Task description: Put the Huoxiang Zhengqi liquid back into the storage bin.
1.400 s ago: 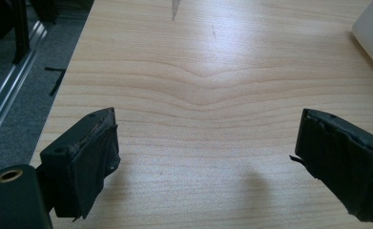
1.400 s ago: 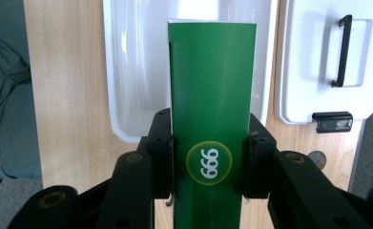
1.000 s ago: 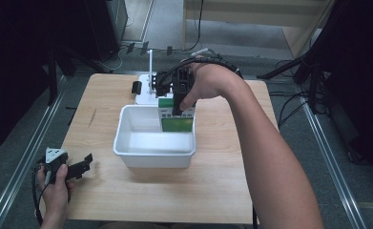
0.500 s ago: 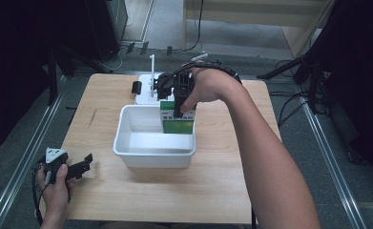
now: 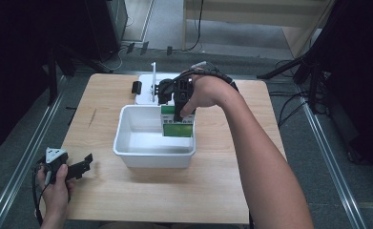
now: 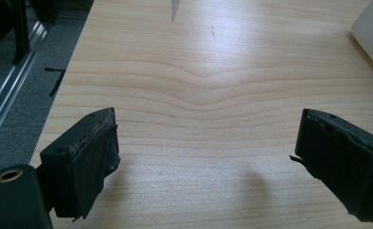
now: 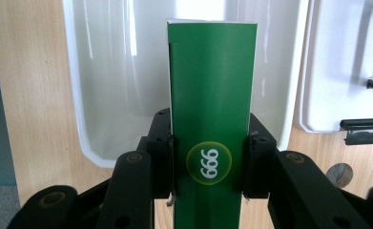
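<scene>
My right gripper (image 5: 178, 110) points down and is shut on a green carton (image 5: 178, 125) marked 999, holding it upright inside the right end of the white bin (image 5: 127, 151). In the right gripper view both pads (image 7: 164, 160) press the narrow sides of the green carton (image 7: 212, 124) over the white bin (image 7: 86, 124). My left gripper (image 5: 81, 166) rests at the table's front left corner. Its jaws stand wide apart over bare wood in the left gripper view, with nothing between the fingers (image 6: 96, 157).
A white lid or tray (image 5: 145, 90) with a black clip (image 5: 136, 87) and an upright white post (image 5: 153, 78) lies behind the bin. The bin's corner (image 6: 372, 33) shows at the far right of the left gripper view. Metal rails run along both table sides.
The right gripper has sunk with the green carton deeper into the bin. The left hand has stayed where it was.
</scene>
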`<state>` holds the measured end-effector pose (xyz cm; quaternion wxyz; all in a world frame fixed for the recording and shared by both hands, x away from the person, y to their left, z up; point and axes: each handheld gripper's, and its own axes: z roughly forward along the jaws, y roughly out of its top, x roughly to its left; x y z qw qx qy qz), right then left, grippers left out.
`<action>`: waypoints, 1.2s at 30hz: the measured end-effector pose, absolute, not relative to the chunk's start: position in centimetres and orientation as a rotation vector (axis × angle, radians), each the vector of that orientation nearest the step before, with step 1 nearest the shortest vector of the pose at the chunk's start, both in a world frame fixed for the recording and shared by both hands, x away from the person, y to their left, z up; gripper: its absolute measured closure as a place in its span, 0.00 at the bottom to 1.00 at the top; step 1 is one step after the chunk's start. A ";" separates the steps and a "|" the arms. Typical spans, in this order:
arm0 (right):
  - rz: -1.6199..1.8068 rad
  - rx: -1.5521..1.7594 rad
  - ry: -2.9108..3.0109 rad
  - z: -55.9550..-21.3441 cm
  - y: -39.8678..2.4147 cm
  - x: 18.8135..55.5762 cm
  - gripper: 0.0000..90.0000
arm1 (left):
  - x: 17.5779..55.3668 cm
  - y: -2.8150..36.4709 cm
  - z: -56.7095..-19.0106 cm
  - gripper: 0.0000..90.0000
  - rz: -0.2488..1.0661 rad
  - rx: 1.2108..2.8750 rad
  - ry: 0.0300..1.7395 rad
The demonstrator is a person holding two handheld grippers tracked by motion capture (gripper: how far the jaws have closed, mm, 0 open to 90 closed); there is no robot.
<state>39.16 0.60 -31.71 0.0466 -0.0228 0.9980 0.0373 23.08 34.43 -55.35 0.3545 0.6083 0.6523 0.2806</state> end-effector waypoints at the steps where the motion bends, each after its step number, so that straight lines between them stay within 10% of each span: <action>1: 0.112 -0.066 3.050 -31.9 0.6 39.2 0.72 | 23.1 34.4 -55.3 0.09 0.725 1.573 1.686; 36: 0.121 -0.080 3.077 -37.3 0.6 40.0 0.71 | 23.0 34.4 -55.3 0.09 0.720 1.576 1.689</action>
